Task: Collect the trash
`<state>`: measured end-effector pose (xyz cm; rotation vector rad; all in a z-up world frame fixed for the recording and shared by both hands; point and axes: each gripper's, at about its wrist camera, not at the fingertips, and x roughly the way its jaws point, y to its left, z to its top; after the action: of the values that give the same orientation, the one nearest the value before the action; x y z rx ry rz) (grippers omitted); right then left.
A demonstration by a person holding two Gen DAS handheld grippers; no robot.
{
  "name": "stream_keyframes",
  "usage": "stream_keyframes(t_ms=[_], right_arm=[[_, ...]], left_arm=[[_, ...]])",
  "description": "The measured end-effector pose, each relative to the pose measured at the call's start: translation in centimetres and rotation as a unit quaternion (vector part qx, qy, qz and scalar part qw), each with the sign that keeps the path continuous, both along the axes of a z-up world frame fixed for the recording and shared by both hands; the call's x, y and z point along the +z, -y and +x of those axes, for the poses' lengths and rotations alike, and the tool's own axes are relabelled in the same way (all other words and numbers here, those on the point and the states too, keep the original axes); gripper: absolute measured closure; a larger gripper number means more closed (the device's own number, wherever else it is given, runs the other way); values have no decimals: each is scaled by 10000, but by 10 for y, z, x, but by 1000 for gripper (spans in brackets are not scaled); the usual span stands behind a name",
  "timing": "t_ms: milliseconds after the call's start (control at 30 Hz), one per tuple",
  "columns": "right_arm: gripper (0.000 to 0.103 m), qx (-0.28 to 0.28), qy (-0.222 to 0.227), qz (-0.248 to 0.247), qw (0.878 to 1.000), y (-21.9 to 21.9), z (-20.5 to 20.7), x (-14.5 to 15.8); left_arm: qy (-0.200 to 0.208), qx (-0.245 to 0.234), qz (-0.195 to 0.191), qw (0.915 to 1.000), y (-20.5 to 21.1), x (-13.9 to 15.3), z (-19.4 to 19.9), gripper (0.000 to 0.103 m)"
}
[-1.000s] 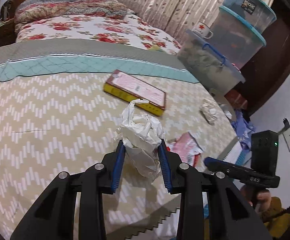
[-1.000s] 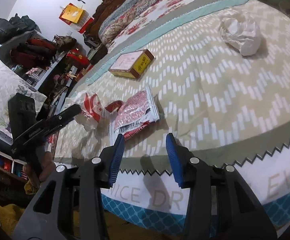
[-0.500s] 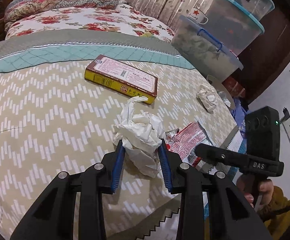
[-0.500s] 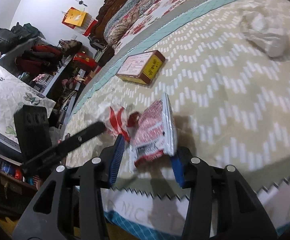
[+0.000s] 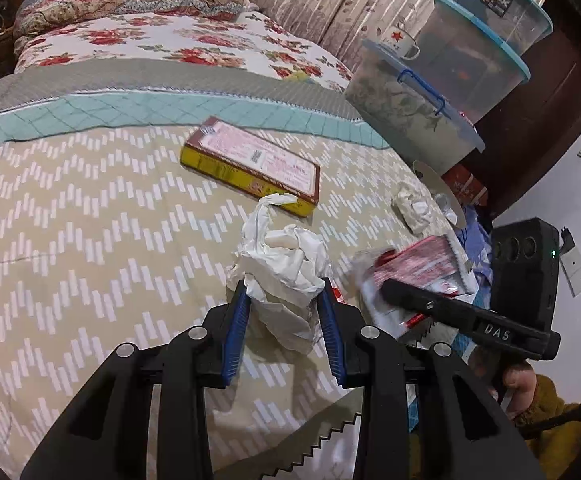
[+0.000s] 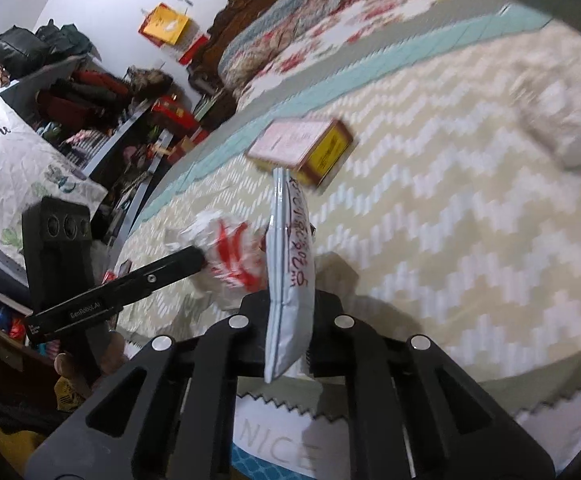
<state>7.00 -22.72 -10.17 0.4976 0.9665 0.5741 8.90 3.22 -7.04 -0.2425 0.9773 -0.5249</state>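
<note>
Trash is now in both of your grippers. A second ago the red-and-white snack packet (image 6: 290,264) lay flat on the bed (image 6: 450,240) just ahead of your right gripper (image 6: 288,332), whose jaws stood apart and empty; now they have snapped fully together on the packet's lower end and it is off the quilt. That settles the second pickup, so what is left, by my reading, is carrying both pieces off to wherever you are collecting them.

The packet stands on edge between the right jaws, with its long axis running straight out from them toward the yellow-sided box (image 6: 302,148) beyond. Its far end points away from you; the near end hangs a little below the pads. The view is smeared by motion, so I cannot say how deep the bite is.

Your left gripper (image 5: 284,320) has not changed: its jaws sit at a narrow gap, pressed on both sides of the crumpled white tissue wad (image 5: 282,264). The wad bulges up above the pads, and a twisted tail of it points away from the jaws toward the box (image 5: 250,164).

Ahead of the left jaws and to their right, a smaller crumpled wad (image 5: 410,208) lies near the bed's edge, and a red-printed plastic bag (image 6: 226,256) sits just left of the right jaws; both look like remaining trash
</note>
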Motion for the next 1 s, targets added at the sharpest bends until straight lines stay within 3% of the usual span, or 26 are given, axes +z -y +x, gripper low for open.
stream_keyframes(t_ms=[300, 567, 867, 1000], right_arm=[[91, -189, 120, -202, 9995, 22, 0, 4], [91, -225, 465, -463, 9976, 31, -10, 8], [91, -422, 542, -434, 9967, 59, -18, 7], [91, -791, 684, -397, 9937, 91, -19, 15]], left_arm=[[-132, -12, 65, 9999, 6, 0, 1, 71], [10, -180, 145, 9997, 26, 15, 3, 71], [-90, -461, 236, 9986, 58, 20, 15, 71], [-17, -776, 238, 9967, 89, 36, 33, 71]])
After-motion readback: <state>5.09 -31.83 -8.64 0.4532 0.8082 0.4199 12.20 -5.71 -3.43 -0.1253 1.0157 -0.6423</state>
